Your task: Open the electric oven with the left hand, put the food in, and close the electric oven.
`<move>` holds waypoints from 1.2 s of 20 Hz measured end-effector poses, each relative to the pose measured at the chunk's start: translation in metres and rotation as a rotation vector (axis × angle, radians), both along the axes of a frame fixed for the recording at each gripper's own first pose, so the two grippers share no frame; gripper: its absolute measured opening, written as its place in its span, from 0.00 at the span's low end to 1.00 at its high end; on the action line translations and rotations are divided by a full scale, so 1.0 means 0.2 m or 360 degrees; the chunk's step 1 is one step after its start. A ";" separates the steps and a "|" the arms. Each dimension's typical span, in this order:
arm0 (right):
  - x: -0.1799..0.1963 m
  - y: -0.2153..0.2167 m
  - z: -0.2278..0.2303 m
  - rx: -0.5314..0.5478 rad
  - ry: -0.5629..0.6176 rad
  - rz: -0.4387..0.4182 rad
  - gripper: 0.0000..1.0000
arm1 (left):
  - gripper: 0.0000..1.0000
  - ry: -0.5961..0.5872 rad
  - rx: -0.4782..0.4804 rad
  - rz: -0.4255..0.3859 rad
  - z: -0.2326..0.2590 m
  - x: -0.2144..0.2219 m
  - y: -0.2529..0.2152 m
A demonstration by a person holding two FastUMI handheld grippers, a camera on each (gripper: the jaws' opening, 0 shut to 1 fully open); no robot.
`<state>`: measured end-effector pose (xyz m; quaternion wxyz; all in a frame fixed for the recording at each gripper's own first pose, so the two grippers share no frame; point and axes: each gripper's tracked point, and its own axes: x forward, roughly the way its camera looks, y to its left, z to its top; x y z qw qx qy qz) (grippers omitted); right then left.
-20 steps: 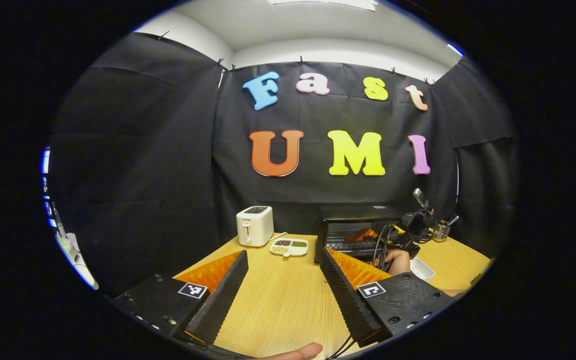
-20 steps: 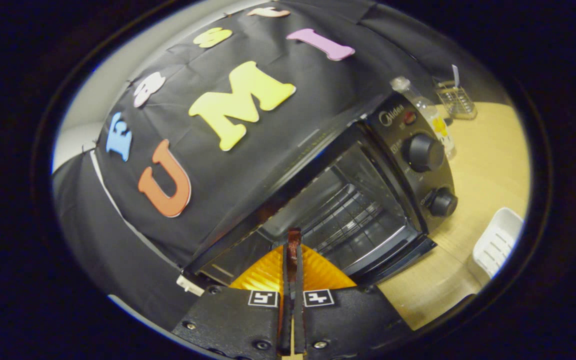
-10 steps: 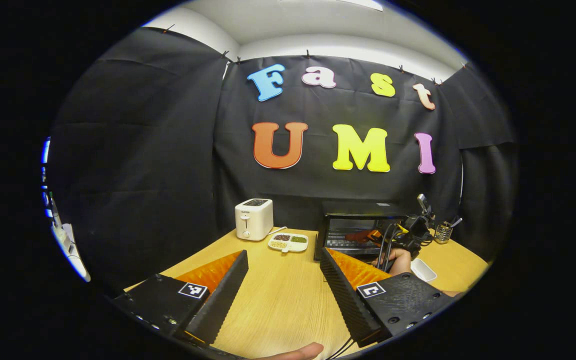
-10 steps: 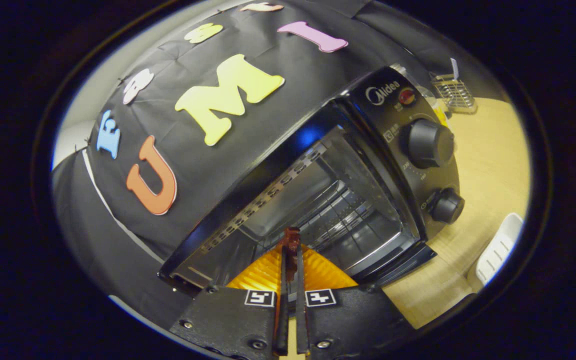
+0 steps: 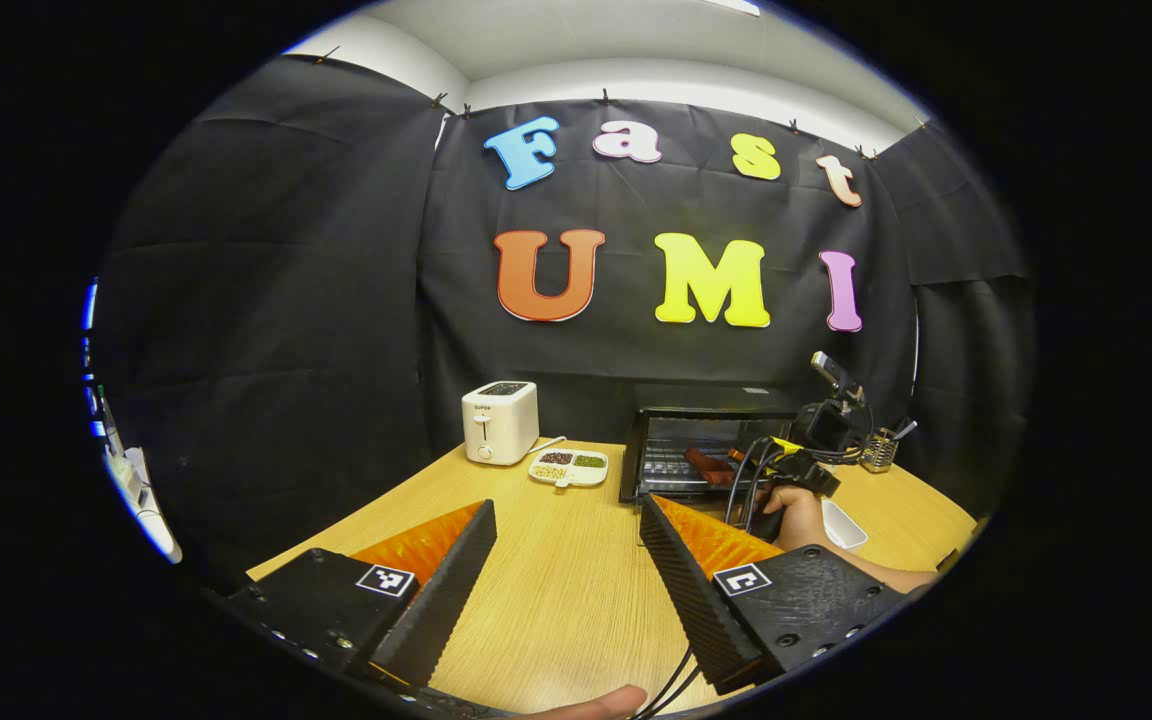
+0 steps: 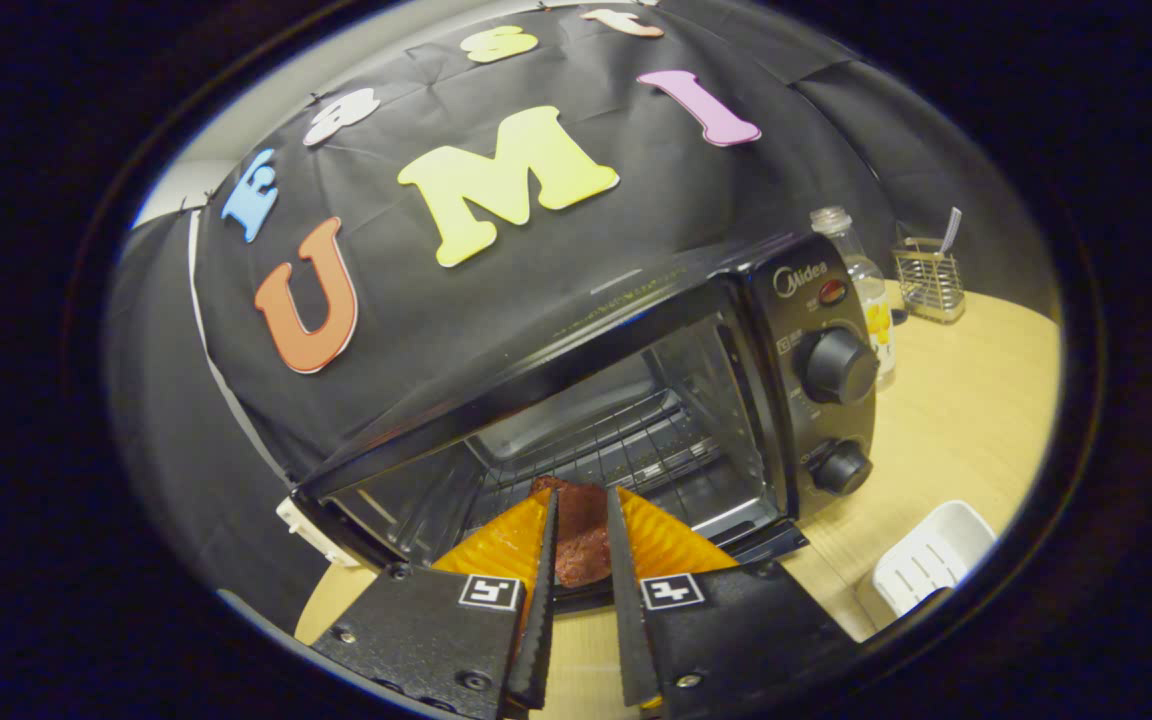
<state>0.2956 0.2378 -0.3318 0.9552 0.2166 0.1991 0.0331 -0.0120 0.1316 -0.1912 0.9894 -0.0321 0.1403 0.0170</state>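
**Food's in, door next**

Counter (image 5: 556, 590) scene: food (image 6: 581, 530) lies on the oven (image 6: 636, 420) rack, just ahead between the right gripper (image 6: 581, 560) fingers, parted, gripping nothing. Looks soft, light. Left gripper (image 5: 566, 570) hangs wide open, empty; oven door's front edge probably its grab spot.

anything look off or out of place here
Nothing stands out. The oven stands open with the food lying on its rack, seen between the fingers of the open right gripper. The toaster and the snack dish sit upright on the table. No spills or damage show.
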 end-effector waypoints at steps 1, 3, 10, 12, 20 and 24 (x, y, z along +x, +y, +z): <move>-0.04 0.01 0.03 -0.0026 -0.0006 0.0034 0.33 | 0.93 -0.0005 -0.0008 -0.0012 0.01 -0.02 -0.02; -0.13 0.00 0.07 -0.0054 -0.0028 0.0089 0.39 | 0.93 -0.0021 -0.0011 -0.0037 0.04 -0.04 -0.06; -0.48 -0.10 0.23 -0.0083 -0.0079 0.0216 0.40 | 0.93 -0.0023 0.0015 -0.0119 0.04 -0.09 -0.19; -0.59 -0.17 0.33 -0.0119 -0.0135 0.0227 0.41 | 0.93 0.0002 0.0013 -0.0133 0.00 -0.06 -0.22; -1.00 -0.49 0.69 -0.0307 -0.0431 0.0377 0.65 | 0.93 0.0094 0.0161 -0.0225 -0.29 0.15 -0.48; -1.12 -0.65 0.84 -0.0414 -0.0590 0.0407 0.72 | 0.93 0.0200 0.0076 -0.0360 -0.47 0.25 -0.75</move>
